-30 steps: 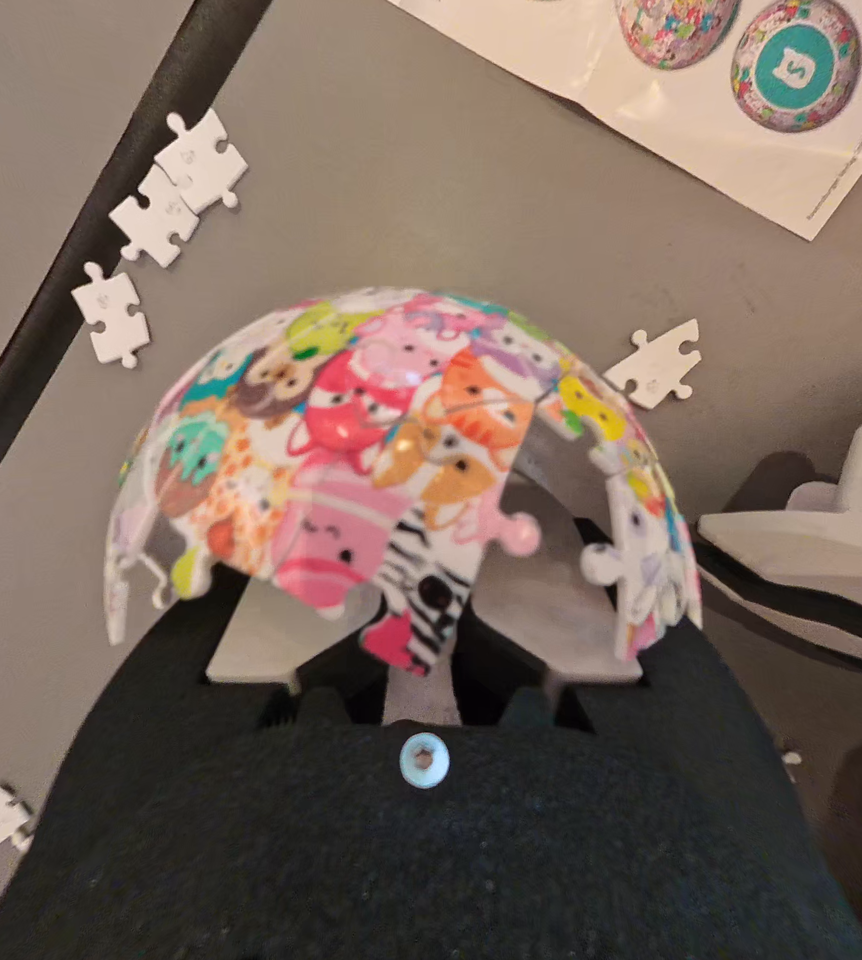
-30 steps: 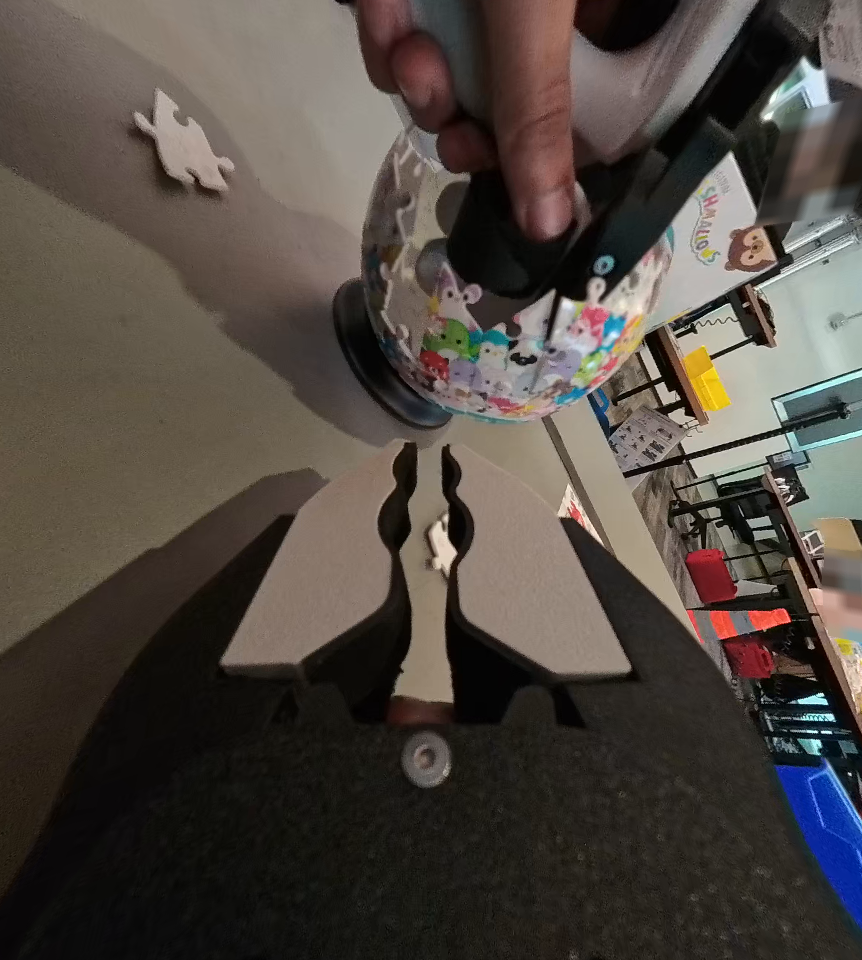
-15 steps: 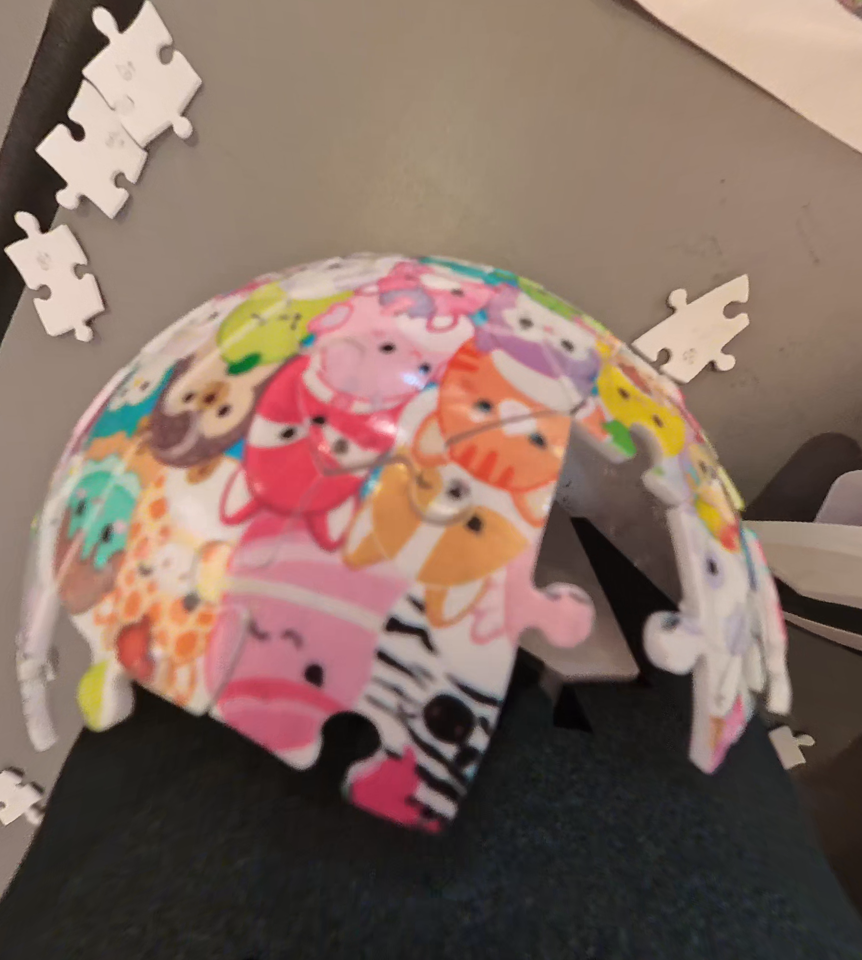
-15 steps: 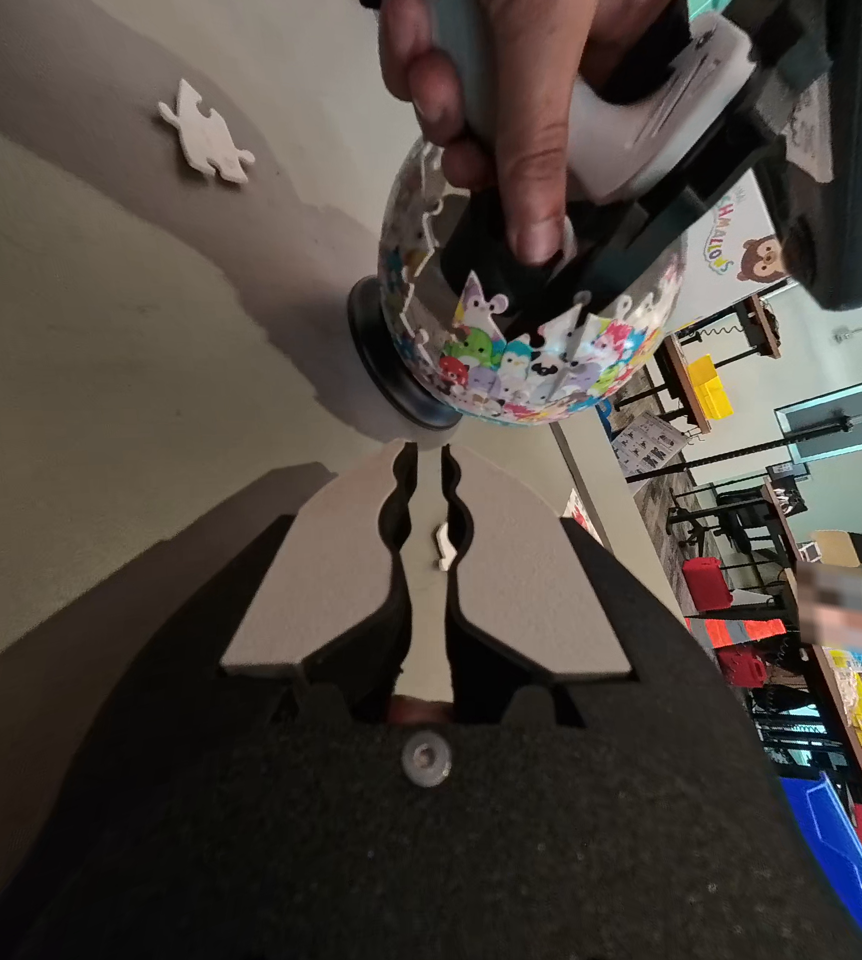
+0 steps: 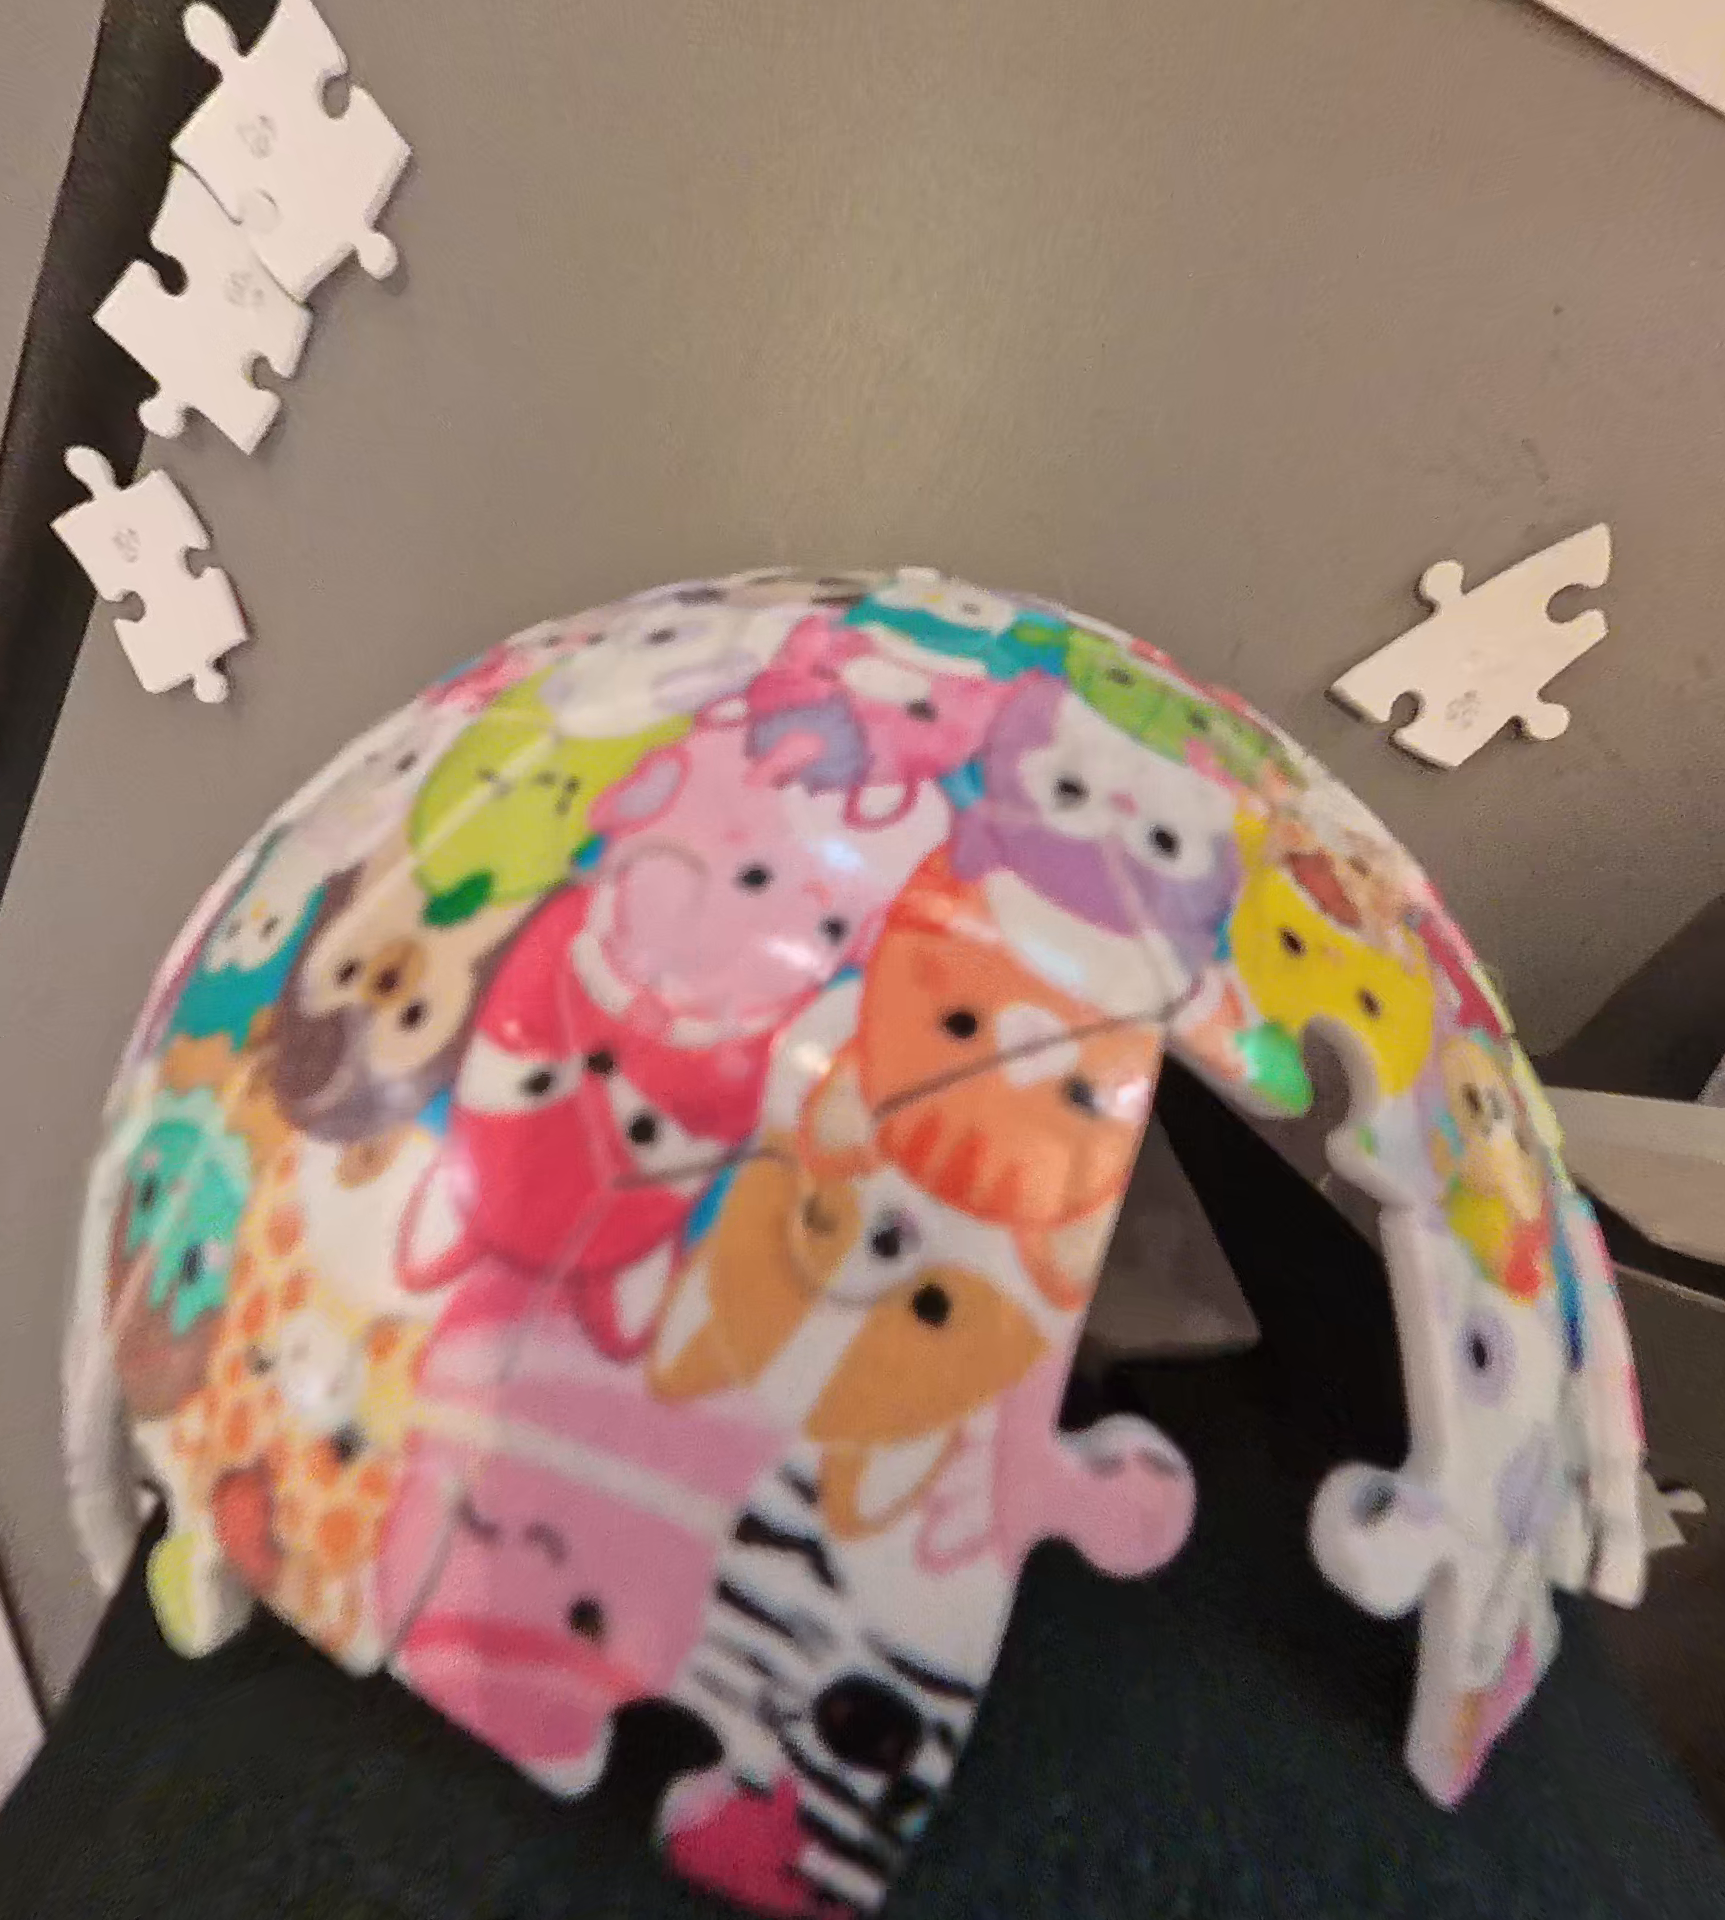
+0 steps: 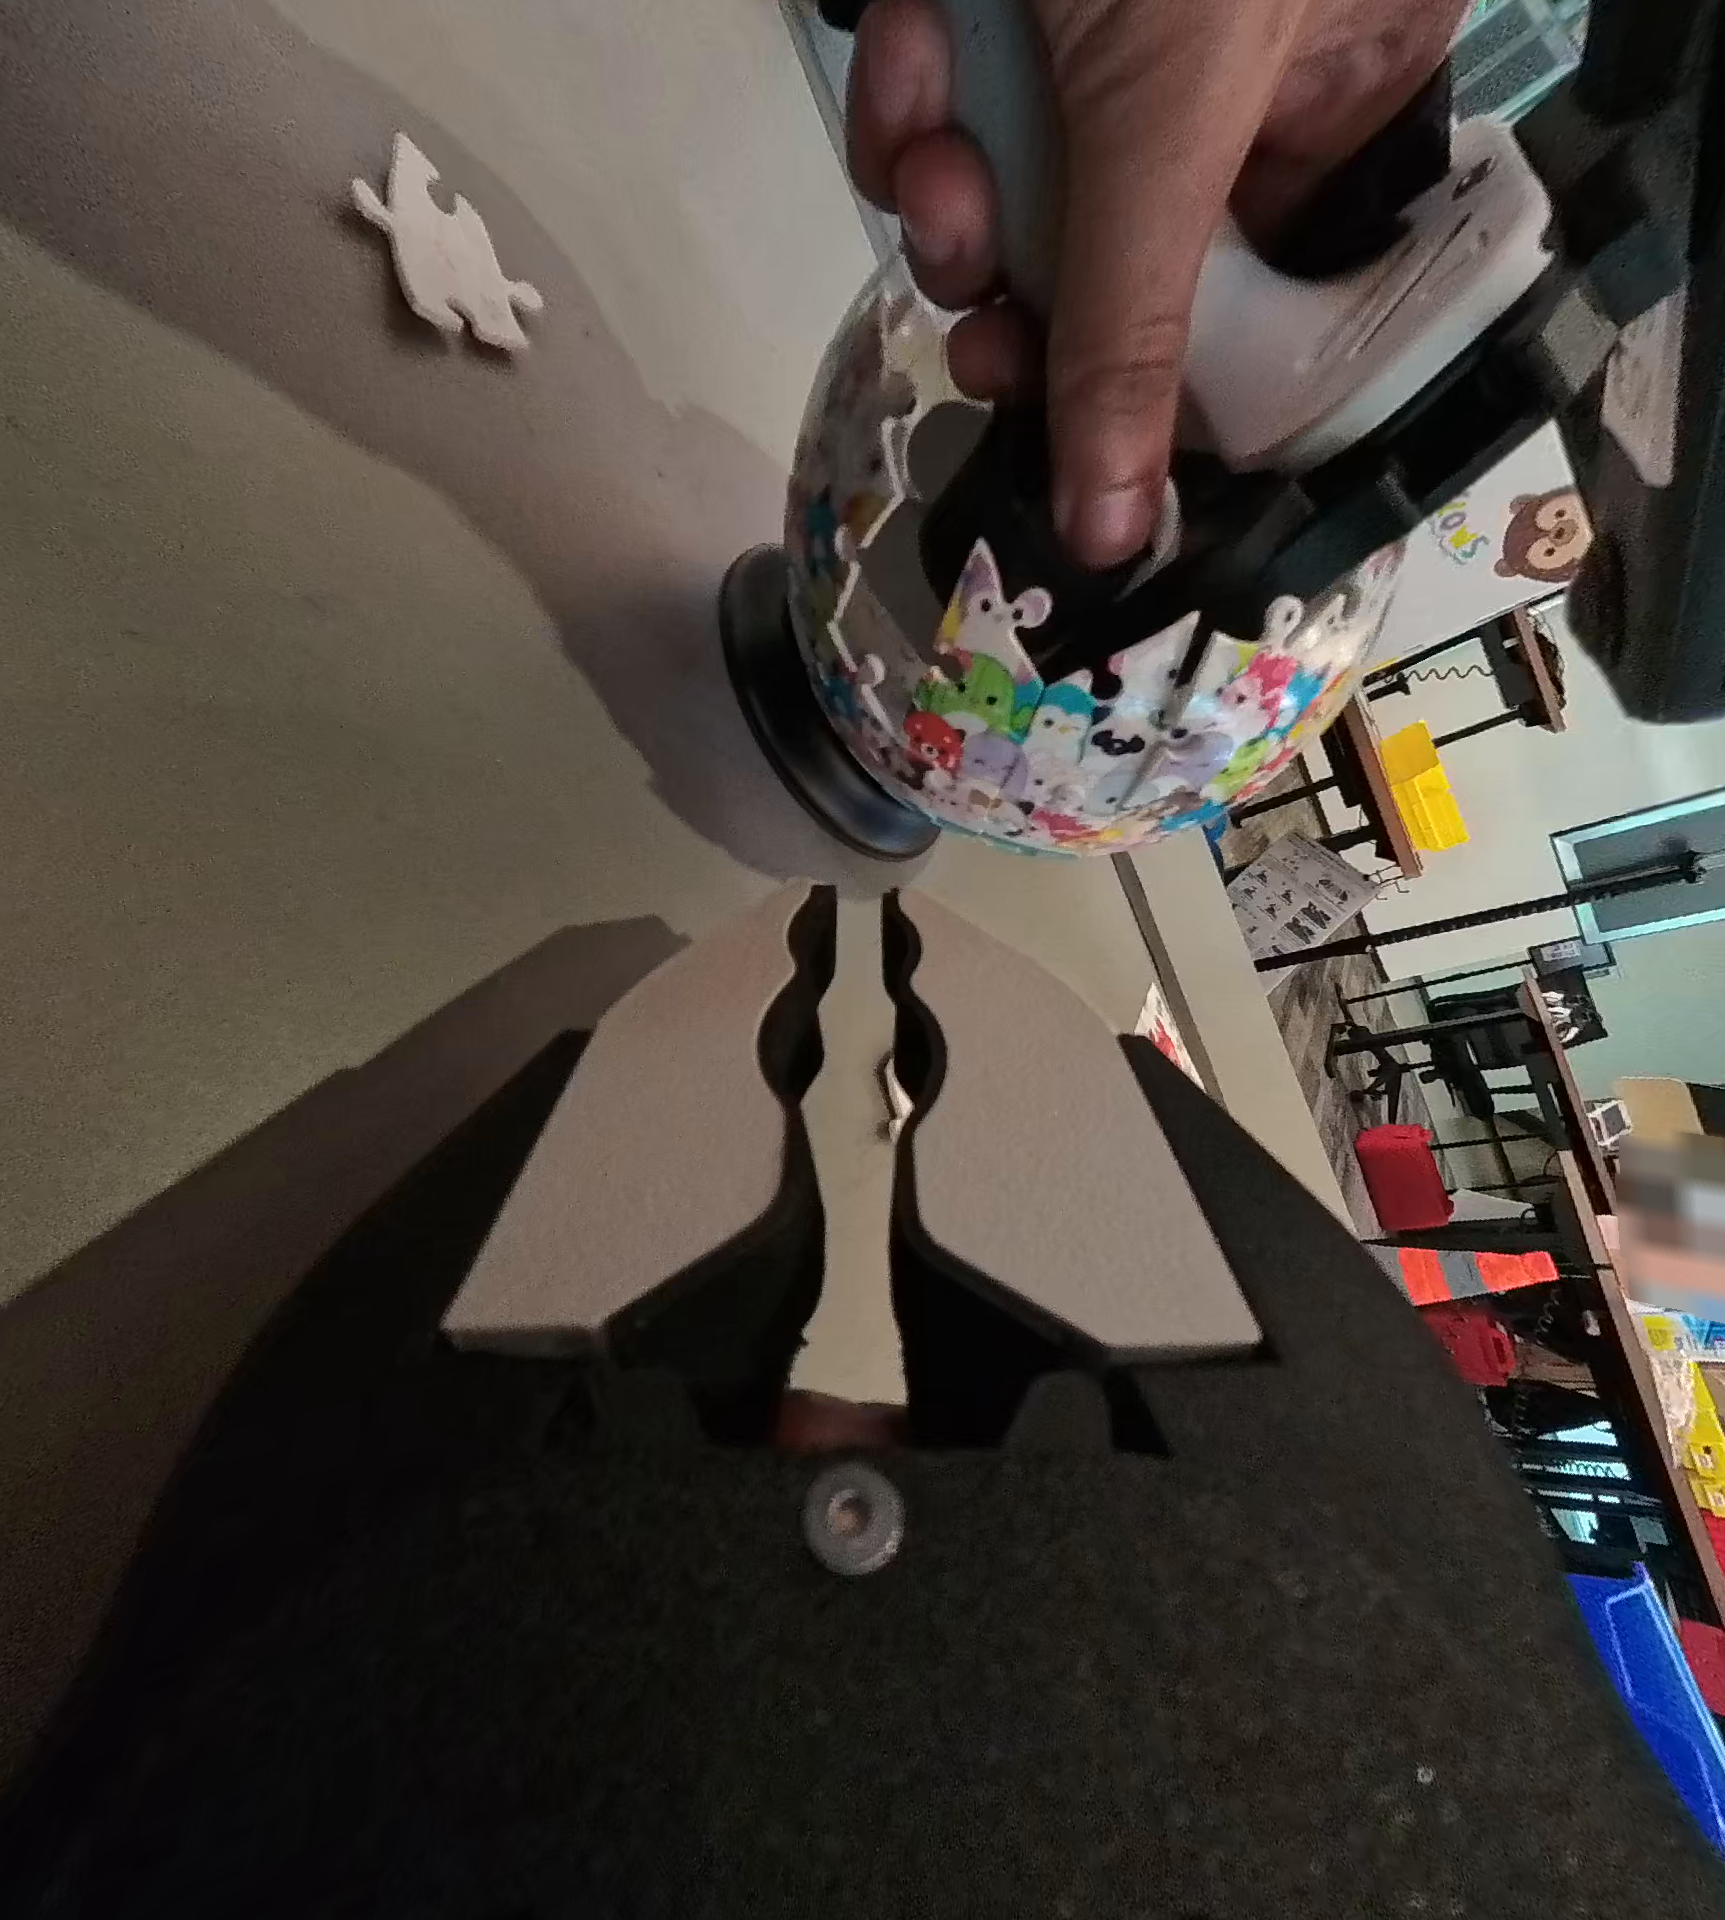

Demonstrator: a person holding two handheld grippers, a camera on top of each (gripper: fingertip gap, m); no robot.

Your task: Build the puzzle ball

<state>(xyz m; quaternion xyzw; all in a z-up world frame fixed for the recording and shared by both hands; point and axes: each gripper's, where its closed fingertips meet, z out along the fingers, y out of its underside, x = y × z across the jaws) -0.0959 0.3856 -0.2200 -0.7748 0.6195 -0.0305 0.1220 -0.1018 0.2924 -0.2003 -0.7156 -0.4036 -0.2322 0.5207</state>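
While the matte grey table (image 5: 941,312) is stretching flat beneath everything, the glossy, curved puzzle ball (image 5: 733,1143) is sitting unfinished on a black ring stand (image 6: 796,717), jagged gaps showing in its cartoon-printed shell. The left gripper (image 6: 1097,582) is reaching inside it, its jaws hidden, so I cannot tell their state. The right gripper (image 6: 853,935) is hovering nearby, jaws nearly clenched, grasping nothing. Flat white loose pieces (image 5: 245,270) are lying face-down, slightly blurred.

Left tongs' tips hidden inside puzzle ball (image 5: 733,1195)
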